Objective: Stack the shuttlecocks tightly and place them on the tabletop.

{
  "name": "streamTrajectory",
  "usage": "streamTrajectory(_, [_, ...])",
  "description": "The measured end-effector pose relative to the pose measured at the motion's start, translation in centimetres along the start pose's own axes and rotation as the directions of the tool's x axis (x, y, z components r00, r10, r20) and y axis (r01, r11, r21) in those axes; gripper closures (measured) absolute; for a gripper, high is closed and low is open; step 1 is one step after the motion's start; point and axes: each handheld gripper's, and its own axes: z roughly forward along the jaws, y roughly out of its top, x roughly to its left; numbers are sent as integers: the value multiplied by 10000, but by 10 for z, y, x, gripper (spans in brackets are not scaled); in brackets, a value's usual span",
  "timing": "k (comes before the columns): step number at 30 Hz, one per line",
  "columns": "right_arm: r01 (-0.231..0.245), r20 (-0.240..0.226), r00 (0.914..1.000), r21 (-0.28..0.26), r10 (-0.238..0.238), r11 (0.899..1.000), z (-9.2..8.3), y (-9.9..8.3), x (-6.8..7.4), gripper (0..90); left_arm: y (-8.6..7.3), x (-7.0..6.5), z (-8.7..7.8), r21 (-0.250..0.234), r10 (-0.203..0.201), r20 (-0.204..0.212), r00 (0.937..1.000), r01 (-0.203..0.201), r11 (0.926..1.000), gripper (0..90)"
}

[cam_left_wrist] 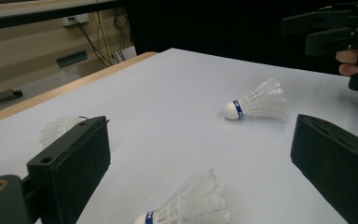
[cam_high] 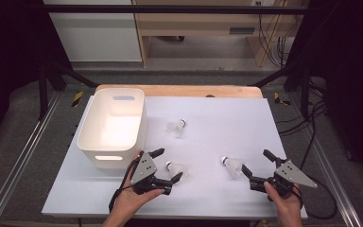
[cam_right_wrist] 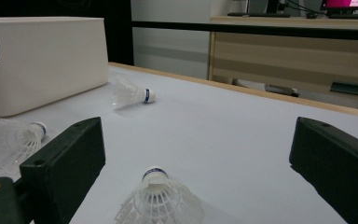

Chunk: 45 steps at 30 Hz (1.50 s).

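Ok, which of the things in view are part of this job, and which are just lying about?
In the job:
- white feathered shuttlecock between the left gripper fingers
- white feathered shuttlecock by the right gripper
- third white shuttlecock, farther back
- white plastic bin

Lying about:
- wooden desk behind the table
- floor cables

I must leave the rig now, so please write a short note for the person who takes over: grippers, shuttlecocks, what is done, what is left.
Left gripper: open, jaws either side of the near-left shuttlecock, not closed on it.
Right gripper: open, just right of the near-right shuttlecock.
Third shuttlecock lies farther back, beside the white bin.
Done: nothing; the visible part of the bin looks empty and all three lie on the white table.
Left: probably grasp each and drop it in the bin.
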Motion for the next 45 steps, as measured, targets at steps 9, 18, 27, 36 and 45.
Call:
streamTrajectory(9, [-100,64,9999,-90,101,9999,-1,2,-1,38,-7,-3,4,392,7,66,10000,-9,9992,80])
streamTrajectory(18, [-142,2,9999,-63,142,9999,0,2,1,38,-12,-8,2,845,38,142,9999,-50,9964,228])
streamTrajectory(27, [-255,-3,9997,-73,255,9996,0,1,0,39,-17,-15,6,1144,161,139,9998,-176,9933,301])
streamTrajectory(36, [-275,-39,9996,-12,275,9996,1,0,0,39,-24,-17,15,1533,583,110,9982,-593,9864,313])
streamTrajectory(45, [-320,-52,9995,-5,320,9995,1,0,0,40,-25,-16,27,1823,757,48,9971,-753,9804,464])
